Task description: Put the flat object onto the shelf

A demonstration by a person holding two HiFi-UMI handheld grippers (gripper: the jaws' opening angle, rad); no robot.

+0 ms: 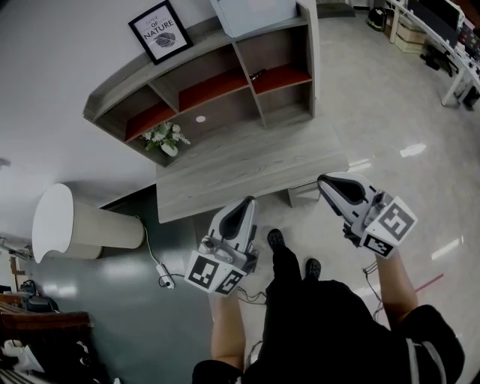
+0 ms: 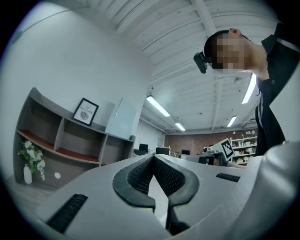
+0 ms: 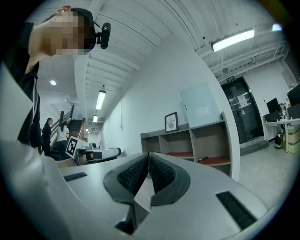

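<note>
Both my grippers are empty. The left gripper (image 1: 247,202) has its jaws pressed together with nothing between the pads, and its own view shows the same. The right gripper (image 1: 324,180) is closed too, pads meeting, holding nothing. Both hang over the shiny floor at the near edge of the grey table (image 1: 247,161), left just beside its front edge, right just off its front right corner.

The flat panel (image 1: 251,15), pale blue-grey, stands on top of the shelf (image 1: 127,88), upright and leaning back against the white wall, at the shelf's right end. A framed picture (image 1: 160,31) leans on the same top board, well to the left of it.

The table lies between me and the shelf. On its far left corner sits a vase of flowers (image 1: 166,139). A small dark thing (image 1: 257,74) lies on a red shelf board; I cannot tell what it is. To my left a white lampshade (image 1: 82,225) lies on the darker floor, with a cable (image 1: 161,274) trailing near my left gripper.
</note>
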